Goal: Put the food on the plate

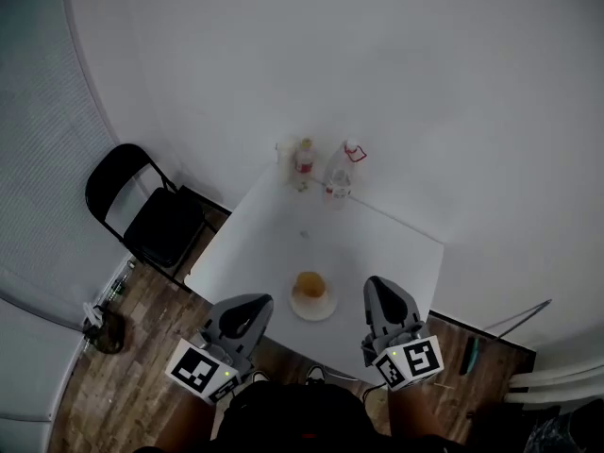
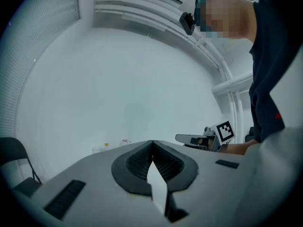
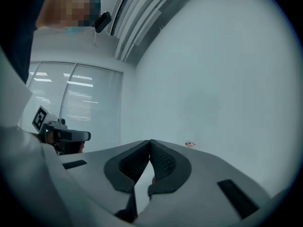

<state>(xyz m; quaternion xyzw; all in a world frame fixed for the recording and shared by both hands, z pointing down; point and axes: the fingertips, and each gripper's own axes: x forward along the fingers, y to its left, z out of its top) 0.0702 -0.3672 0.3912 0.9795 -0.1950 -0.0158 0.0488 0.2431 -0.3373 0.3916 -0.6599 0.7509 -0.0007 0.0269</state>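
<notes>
A round brownish piece of food sits on a small white plate near the front edge of the white table. My left gripper hangs just left of the plate, above the table's front edge, and my right gripper just right of it. Neither touches the plate. In the left gripper view the left gripper's jaws meet at the tips with nothing between them. The right gripper in its own view is likewise shut and empty. Both gripper views point up at the wall, so plate and food are hidden there.
Two clear bottles, one with a yellow cap and one with a red ring, stand at the table's far edge by the wall. A black folding chair stands to the table's left on the wooden floor.
</notes>
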